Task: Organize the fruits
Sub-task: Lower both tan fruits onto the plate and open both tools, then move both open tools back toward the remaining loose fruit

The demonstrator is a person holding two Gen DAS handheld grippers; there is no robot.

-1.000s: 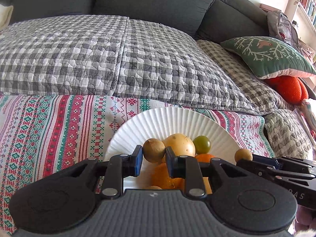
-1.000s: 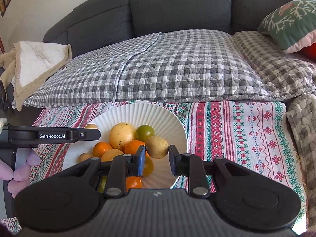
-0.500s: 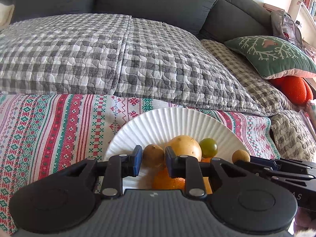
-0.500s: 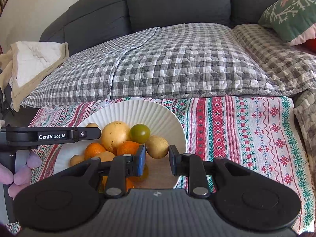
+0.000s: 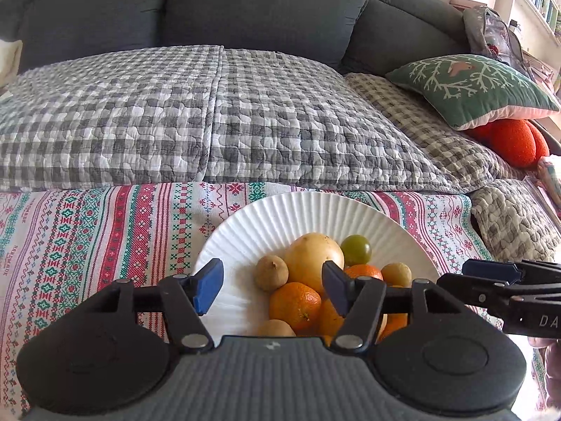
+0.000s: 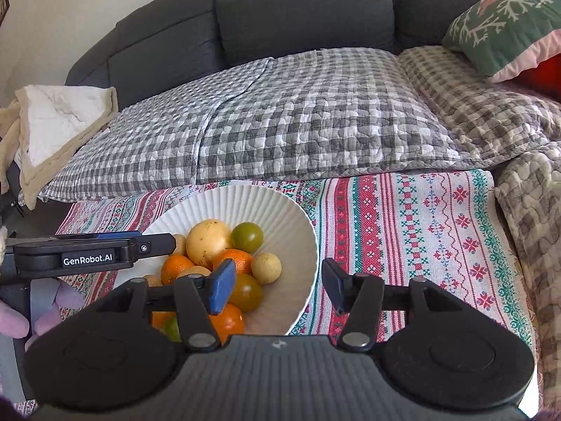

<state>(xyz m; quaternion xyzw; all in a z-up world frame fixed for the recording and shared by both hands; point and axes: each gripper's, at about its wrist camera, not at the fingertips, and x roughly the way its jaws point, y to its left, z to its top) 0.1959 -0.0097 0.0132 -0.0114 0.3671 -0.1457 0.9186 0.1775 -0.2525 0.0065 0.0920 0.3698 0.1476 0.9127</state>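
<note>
A white ribbed plate (image 5: pixel 266 224) holds the fruit, heaped in one pile just beyond the fingertips of both grippers. In the right wrist view the pile counts one large yellow fruit (image 6: pixel 207 244), two green fruits (image 6: pixel 247 236), at least three oranges (image 6: pixel 232 259) and one small pale round fruit (image 6: pixel 266 267); more pieces lie half hidden behind the near finger. The left wrist view shows a small brown fruit (image 5: pixel 271 273) and an orange (image 5: pixel 295 304) between that gripper's two blue pads, neither touched. The left gripper (image 5: pixel 269 288) has its jaws opening and clamps nothing. The right gripper (image 6: pixel 277 286) is opening too; its left finger stands over the fruit and its right finger lies past the plate's rim, over the striped red and green cloth (image 6: pixel 420 231), with nothing pinched. The plate rests on that cloth, and beyond the fingertips lie a grey checked quilt (image 5: pixel 210 119), a dark sofa back (image 5: pixel 266 10) and one green cushion (image 5: pixel 466 87).
</note>
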